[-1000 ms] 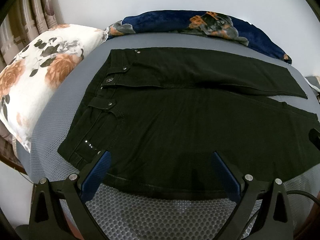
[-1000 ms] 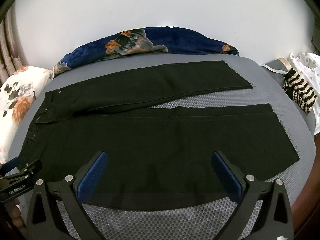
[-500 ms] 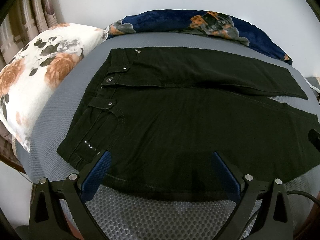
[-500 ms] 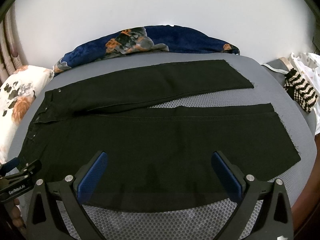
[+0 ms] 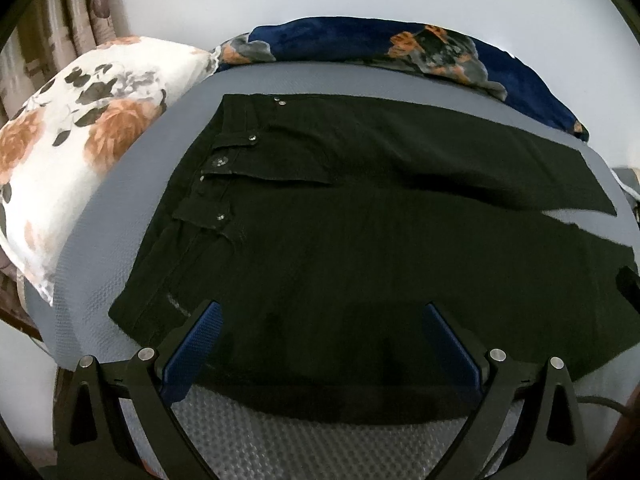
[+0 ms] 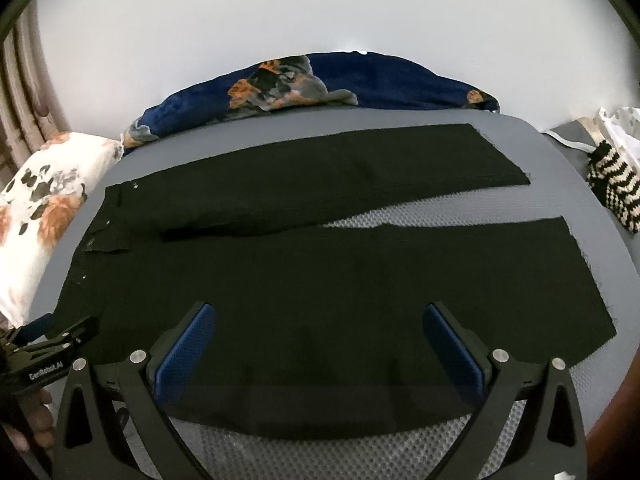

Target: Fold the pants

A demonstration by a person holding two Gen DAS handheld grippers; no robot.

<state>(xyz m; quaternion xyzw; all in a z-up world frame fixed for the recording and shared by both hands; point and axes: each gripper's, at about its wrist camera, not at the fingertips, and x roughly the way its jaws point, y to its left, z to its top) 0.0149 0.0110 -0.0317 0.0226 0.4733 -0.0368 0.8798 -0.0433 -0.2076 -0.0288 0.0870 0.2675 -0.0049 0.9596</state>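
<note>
Left wrist view showed black pants [image 5: 360, 240] spread flat on the grey bed [image 5: 100, 248]; left gripper [image 5: 320, 344] and right gripper [image 6: 320, 344] hovered with fingers spread, holding nothing.

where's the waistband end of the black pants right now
The waistband lies at the left end of the pants, on the grey mattress beside the floral pillow, ahead-left of the open left gripper.

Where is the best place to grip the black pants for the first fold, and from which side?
Probably the near leg's outer edge of the black pants, approached from the near bed side. The pants lie flat and both hand-held grippers, left and right, already straddle that edge, open.
</note>
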